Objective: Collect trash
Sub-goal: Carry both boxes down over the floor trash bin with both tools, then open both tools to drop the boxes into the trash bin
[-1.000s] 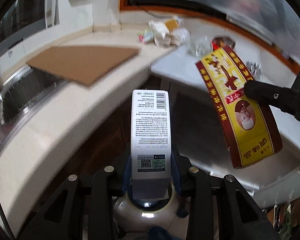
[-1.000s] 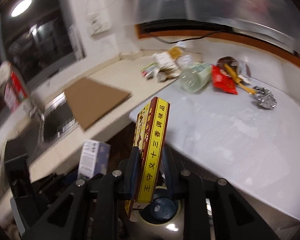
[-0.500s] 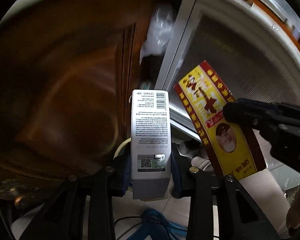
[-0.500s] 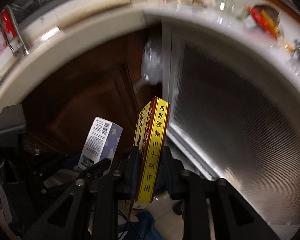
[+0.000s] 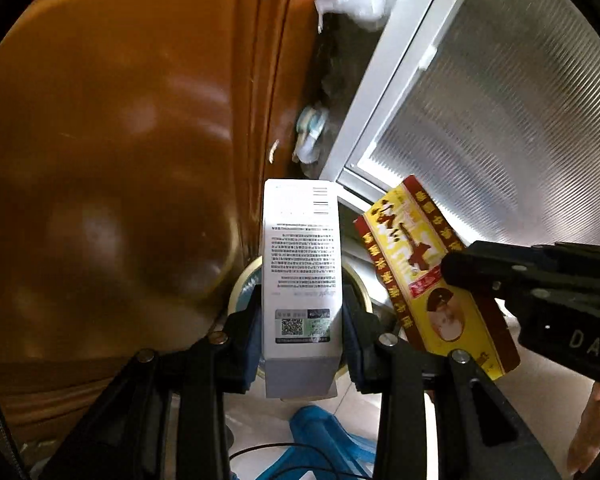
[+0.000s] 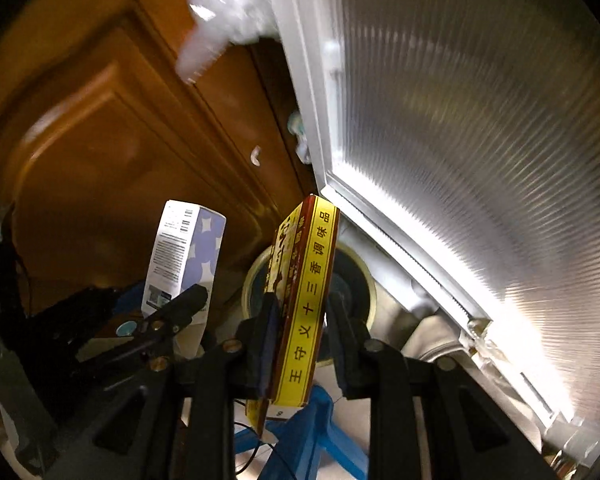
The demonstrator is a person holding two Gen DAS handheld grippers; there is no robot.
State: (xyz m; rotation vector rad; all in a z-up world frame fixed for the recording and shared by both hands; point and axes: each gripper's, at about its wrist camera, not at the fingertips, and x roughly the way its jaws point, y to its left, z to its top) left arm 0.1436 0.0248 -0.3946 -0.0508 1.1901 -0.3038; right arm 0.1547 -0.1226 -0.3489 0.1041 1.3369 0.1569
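The tall white printed carton (image 5: pixel 302 280) is pinched by the left gripper (image 5: pixel 302 312). The flat yellow-and-red seasoning box (image 6: pixel 306 308) sits between the right gripper (image 6: pixel 300 320) jaws, which are opening, over the round bin mouth (image 6: pixel 354 280). Only the right view shows the carton's blue starred side.

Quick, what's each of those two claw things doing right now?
Left gripper: closed on the white box.
Right gripper: fingers just easing apart, yellow-and-red box between them.

The round bin (image 5: pixel 242 280) shows only a strip of rim; the white carton (image 5: pixel 302 280) and yellow box (image 6: pixel 306 304) cover its mouth. Fine print on the carton is illegible. A white mass (image 6: pixel 228 12), possibly plastic film, is blurred. Blue object (image 5: pixel 320 436) cut off below.
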